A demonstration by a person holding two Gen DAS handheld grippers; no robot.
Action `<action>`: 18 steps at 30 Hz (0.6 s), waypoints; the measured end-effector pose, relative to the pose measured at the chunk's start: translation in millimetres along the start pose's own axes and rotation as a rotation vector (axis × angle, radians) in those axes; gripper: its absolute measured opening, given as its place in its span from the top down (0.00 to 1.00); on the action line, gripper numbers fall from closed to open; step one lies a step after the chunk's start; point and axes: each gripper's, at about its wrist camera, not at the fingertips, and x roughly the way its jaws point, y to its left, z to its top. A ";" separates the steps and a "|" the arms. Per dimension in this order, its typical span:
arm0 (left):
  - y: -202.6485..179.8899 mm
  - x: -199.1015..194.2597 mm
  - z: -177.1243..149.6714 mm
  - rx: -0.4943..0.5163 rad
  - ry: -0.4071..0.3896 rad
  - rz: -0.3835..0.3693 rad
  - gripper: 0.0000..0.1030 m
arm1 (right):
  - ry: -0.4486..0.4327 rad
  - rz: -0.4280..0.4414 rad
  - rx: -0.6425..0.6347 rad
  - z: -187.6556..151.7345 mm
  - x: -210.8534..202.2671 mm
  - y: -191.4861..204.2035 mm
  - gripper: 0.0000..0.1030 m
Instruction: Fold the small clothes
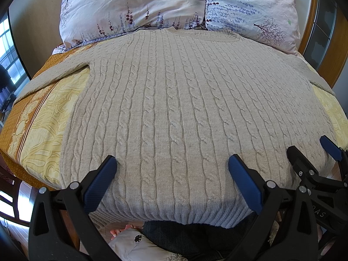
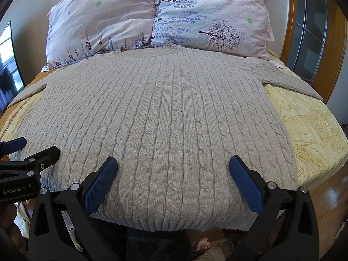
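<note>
One beige cable-knit sweater (image 1: 174, 108) lies spread flat, front up, across a bed, its ribbed collar (image 1: 233, 35) touching two floral pillows (image 2: 130, 21) at the head and its ribbed hem (image 2: 174, 219) hanging just over the near edge. Both sleeves stretch outward, the left sleeve (image 1: 52, 76) toward the orange border of the yellow patterned bedsheet (image 1: 39, 130), the right sleeve (image 2: 293, 80) toward a wooden door frame (image 2: 291, 21). The left gripper (image 1: 173, 167) and the right gripper (image 2: 174, 167) hover side by side above the hem, each with its blue-padded fingers spread wide and holding nothing. The knit looks thick, soft and fairly heavy, likely to sag and stretch when lifted but unlikely to slip; a deep pinch on the ribbed hem corners or a sleeve cuff probably gives the firmest hold. Bare sheet shows on both sides of the body, leaving room to fold the sleeves inward, while the pillows crowd the collar end.
</note>
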 end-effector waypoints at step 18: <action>-0.8 -1.8 4.4 0.002 0.018 -0.001 0.02 | 0.000 0.026 -0.026 2.4 -0.6 2.0 0.01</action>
